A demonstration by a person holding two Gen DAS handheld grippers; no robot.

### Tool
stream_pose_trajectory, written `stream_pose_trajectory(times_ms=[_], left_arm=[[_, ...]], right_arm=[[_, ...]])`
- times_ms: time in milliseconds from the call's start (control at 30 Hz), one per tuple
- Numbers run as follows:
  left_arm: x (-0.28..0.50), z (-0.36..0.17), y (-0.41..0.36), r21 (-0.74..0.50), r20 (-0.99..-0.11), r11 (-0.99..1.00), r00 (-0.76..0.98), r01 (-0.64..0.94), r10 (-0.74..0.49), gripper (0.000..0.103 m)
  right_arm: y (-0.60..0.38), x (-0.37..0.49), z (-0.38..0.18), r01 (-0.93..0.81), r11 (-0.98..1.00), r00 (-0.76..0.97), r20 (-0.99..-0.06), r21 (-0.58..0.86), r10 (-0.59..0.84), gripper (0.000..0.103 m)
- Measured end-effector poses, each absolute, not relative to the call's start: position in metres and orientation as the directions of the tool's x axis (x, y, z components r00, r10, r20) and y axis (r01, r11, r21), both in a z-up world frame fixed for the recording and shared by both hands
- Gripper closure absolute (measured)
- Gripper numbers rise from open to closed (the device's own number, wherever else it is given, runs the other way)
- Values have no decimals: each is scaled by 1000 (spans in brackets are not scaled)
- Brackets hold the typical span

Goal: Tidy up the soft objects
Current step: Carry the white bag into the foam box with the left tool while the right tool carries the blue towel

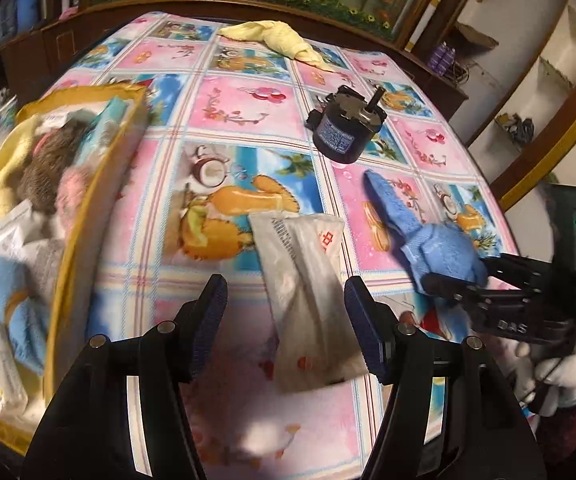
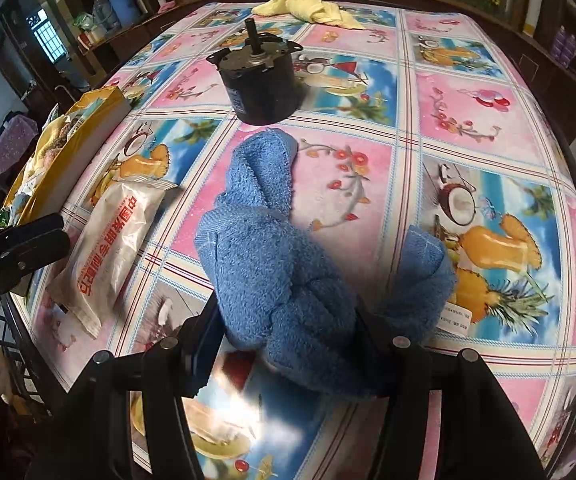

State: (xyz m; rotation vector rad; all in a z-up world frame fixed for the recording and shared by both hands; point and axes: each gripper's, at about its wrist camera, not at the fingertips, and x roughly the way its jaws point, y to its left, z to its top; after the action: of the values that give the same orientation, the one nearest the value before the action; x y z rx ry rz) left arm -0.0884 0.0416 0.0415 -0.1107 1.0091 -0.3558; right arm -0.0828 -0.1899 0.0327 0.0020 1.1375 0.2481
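A table [image 2: 467,128] under a picture-printed cloth, with sorting partly done. At the left edge, a yellow-rimmed basket [image 1: 100,208] is already filled with soft things — a brown plush piece, a light blue cloth and some packets can be made out.

Still outside the basket: a blue towel [image 2: 284,280], clamped between the jaws of the right gripper [image 2: 288,344] near the front edge; a white packet [image 1: 307,300], lying flat on the cloth between the parted jaws of the left gripper [image 1: 288,328], with gaps visible on both sides and no grip taken; and a yellow cloth [image 1: 276,40], untouched at the far edge.

A black motor [image 2: 262,88] stands upright mid-table, just beyond the towel — hard, so presumably to be left out. Three soft items are judged to remain.
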Motion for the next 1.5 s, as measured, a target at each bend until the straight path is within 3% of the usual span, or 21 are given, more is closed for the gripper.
stream_pose_trajectory(times_ms=[300,367,400,700,900,1100,1200,1367,1433,1500], left_arm=[[-79,12,-6,-28,-847,943,493,333,-199,44],[-81,15,3,-107,-839,930,470,350,-274,59],[-81,16,9,-148,-836,927,457,346,-304,62],[-107,79,98,-356,-700,905,575,234,-424,62],[-118,116,177,-301,-652,948,703,104,-284,62],[-107,105,235,-191,-681,981,726,-43,-101,61],[-96,89,262,-193,-693,976,718,-98,-64,61],[-77,57,282,-215,-741,964,669,-155,-58,61],[-77,51,282,-234,-749,960,658,-157,-75,61],[-81,51,279,-236,-742,958,667,-162,-70,58]], right_arm=[[-183,-96,35,-201,961,410,-874,190,259,45],[-183,-97,34,-205,956,416,-865,211,281,45],[-182,-98,35,-209,953,420,-860,218,289,46],[-154,-110,61,-292,888,430,-781,355,453,49],[-100,-102,97,-441,739,341,-667,510,663,49],[-18,-72,117,-504,655,267,-620,562,738,49],[16,-51,121,-481,612,228,-584,628,779,49],[53,-4,114,-328,475,169,-444,817,880,47],[67,10,99,-275,482,169,-452,832,876,47],[78,17,80,-252,574,199,-538,780,819,47]])
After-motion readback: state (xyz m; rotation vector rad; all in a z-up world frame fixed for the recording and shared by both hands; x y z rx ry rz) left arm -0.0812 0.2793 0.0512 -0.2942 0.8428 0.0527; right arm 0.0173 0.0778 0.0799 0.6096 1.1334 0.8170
